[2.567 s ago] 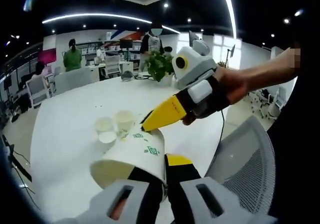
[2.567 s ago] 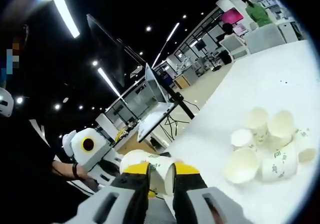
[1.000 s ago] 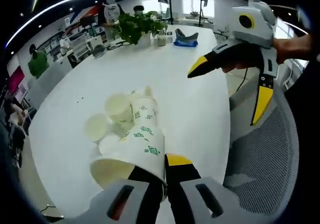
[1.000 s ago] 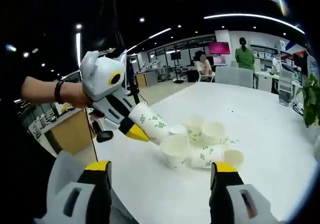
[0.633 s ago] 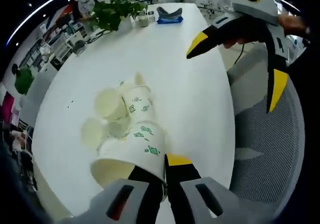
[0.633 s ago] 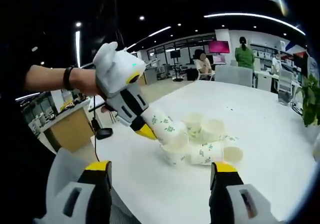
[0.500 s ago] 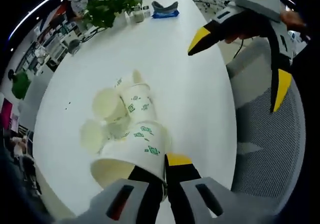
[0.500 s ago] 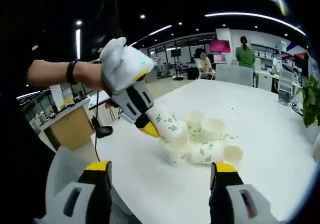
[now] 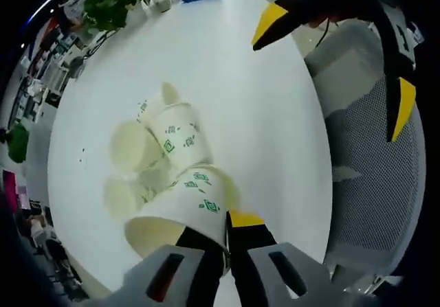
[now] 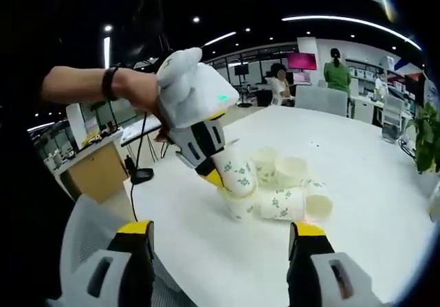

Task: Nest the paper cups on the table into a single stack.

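Left gripper [image 10: 218,176] clamped white green-printed paper cup [image 9: 180,214], lowering it into upright cup [image 10: 238,205] for nesting; right gripper [image 10: 223,279] gaped wide, empty.

A white paper cup [image 9: 180,207] with green marks sits low in the left gripper view, held tilted over a cluster of cups [image 9: 148,157] at centre-left, some upright, some on their sides.

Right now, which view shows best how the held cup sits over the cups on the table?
Right gripper view: the held cup shows side-on, tilted above an upright cup. Left gripper view has its rim up close, hiding what lies under it.
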{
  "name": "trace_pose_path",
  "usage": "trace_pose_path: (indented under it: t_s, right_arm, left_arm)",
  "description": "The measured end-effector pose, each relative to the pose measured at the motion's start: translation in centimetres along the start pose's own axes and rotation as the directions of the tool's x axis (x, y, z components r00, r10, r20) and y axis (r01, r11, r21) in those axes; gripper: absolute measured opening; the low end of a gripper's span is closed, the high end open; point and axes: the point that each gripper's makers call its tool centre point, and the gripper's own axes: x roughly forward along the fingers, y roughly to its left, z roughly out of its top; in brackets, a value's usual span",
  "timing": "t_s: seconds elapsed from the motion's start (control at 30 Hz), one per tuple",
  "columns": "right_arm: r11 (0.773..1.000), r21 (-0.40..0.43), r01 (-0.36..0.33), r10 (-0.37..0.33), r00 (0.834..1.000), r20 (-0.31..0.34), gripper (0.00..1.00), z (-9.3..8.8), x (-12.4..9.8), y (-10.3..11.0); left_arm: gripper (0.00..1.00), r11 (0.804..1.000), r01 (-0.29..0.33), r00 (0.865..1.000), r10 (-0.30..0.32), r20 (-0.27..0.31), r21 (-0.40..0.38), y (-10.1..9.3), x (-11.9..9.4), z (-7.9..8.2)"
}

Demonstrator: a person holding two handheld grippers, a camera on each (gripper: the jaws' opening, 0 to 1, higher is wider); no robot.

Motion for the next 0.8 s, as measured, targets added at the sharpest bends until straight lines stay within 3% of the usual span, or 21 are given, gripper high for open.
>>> trace_pose_path:
  t_s: [0.33,0.8]
  right_arm:
    - [1.000,0.001,-0.005,0.005,1.000,-0.005,0.81,-0.42,0.06,-0.31]
    - [1.000,0.006,-0.013,0.013,1.000,-0.005,0.81,-0.88,0.11,-0.72]
  left_arm:
    - [0.00,0.999,0.023,0.999,-0.022,-0.040,0.025,-0.18,0.21,0.25]
    - [0.00,0.999,0.022,0.998,-0.021,-0.051,0.031,-0.01,-0.13,0.36]
